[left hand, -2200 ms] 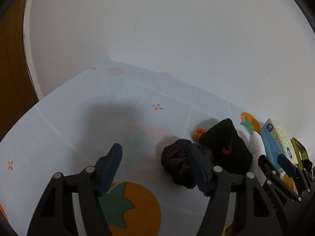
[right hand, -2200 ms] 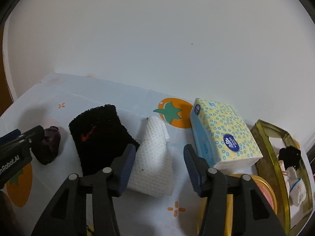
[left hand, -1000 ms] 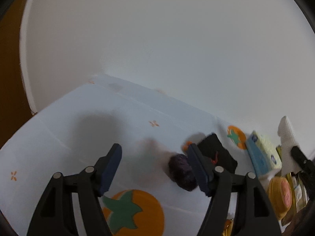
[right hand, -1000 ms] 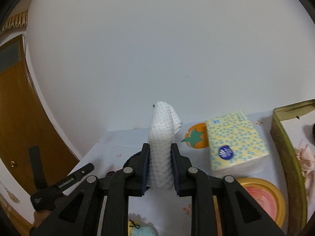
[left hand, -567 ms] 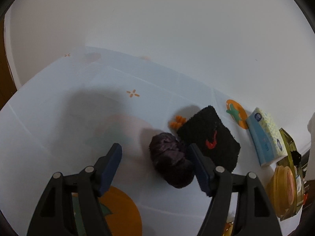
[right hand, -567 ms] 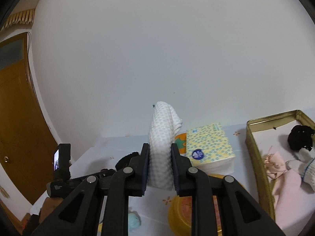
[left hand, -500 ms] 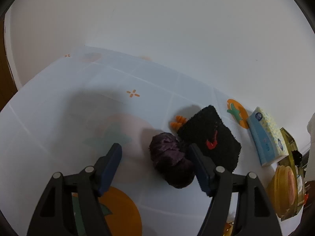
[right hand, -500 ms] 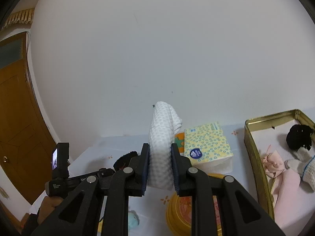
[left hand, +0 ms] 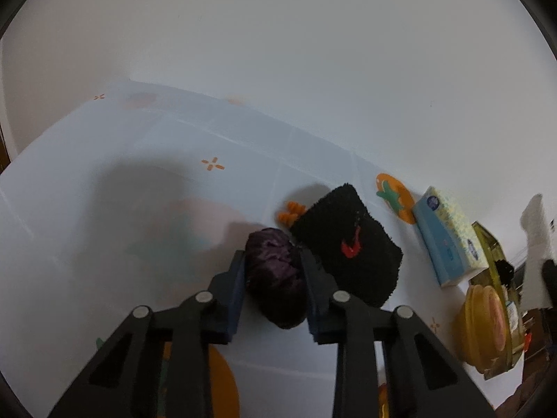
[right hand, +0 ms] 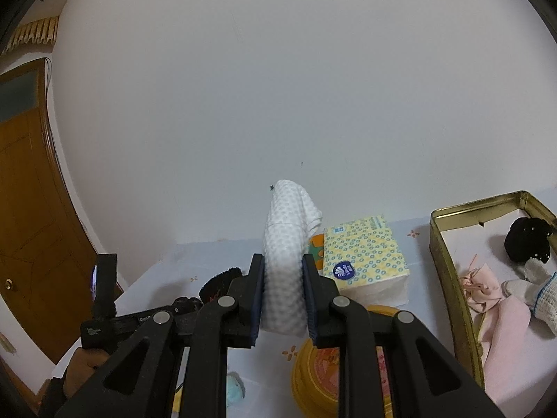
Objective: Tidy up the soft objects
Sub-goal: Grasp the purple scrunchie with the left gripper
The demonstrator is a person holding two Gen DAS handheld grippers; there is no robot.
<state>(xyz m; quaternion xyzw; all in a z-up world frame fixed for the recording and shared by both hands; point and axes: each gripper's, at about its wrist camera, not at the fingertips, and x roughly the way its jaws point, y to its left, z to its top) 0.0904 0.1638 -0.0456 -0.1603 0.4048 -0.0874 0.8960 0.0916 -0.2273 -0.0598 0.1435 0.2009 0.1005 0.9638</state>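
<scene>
Left wrist view: set just behind the left claw (left hand: 273,271), angled steeply down at the bench (left hand: 104,174), close to its surface, wall filling the upper frame. Right wrist view: set behind the right claw (right hand: 282,278), facing nearly level toward the wall, higher above the bench. Shared by both: tissue pack (left hand: 449,240) (right hand: 365,254), black cloth (left hand: 348,244) (right hand: 222,277), gold tin (left hand: 487,244) (right hand: 449,261), yellow lid (left hand: 485,317) (right hand: 313,376).
</scene>
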